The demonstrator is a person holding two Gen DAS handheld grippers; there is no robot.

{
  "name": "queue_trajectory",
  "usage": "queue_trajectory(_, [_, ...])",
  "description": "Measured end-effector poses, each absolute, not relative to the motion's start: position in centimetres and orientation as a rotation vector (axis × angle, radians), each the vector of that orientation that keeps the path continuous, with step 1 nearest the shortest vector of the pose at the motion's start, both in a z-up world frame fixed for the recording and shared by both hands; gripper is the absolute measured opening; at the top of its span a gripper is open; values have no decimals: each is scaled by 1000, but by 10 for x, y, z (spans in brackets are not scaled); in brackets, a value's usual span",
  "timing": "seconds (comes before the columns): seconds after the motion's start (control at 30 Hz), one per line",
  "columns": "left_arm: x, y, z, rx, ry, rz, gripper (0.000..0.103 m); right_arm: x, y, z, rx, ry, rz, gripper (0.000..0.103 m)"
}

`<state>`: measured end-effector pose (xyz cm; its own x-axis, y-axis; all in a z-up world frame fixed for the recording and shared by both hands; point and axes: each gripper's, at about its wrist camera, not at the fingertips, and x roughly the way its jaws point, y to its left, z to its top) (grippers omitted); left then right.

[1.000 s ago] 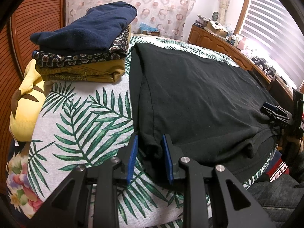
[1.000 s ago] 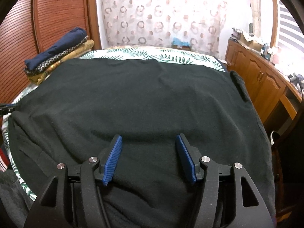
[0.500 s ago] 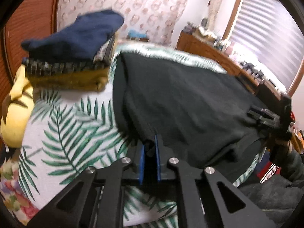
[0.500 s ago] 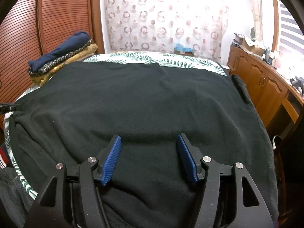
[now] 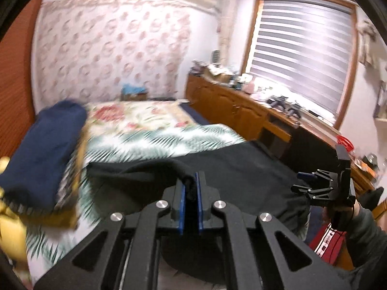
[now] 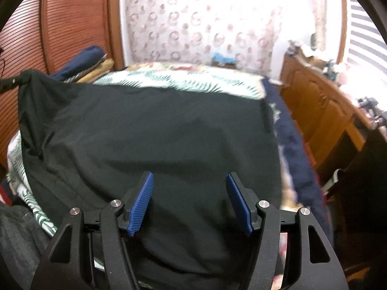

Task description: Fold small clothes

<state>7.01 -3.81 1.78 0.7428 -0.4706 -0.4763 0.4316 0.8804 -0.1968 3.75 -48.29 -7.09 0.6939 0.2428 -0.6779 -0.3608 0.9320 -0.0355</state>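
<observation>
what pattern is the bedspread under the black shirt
White with green palm leaves on the bedspread; clearest in the right wrist view.

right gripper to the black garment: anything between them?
Nothing visible. The right gripper hangs open just above the black garment, with only bare cloth between and ahead of its jaws. The left gripper is shut on the garment's corner, well off to the side.

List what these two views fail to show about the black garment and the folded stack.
- Black garment: near hem cut off by the right tongs, right wrist view.
- Its pinched edge: hidden inside the shut left tongs, left wrist view.
- Folded stack: motion-blurred, lower layers unreadable, left wrist view.
</observation>
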Motion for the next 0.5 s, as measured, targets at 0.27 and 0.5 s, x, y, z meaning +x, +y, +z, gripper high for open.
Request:
queue_trajectory(0.27, [102, -139, 52, 6, 543, -680, 4, 33, -522, -28, -135, 647, 239, 64])
queue_trajectory(0.5, [101, -207, 70, 47, 610, -817, 8, 30, -542, -16, -103, 617, 208, 64])
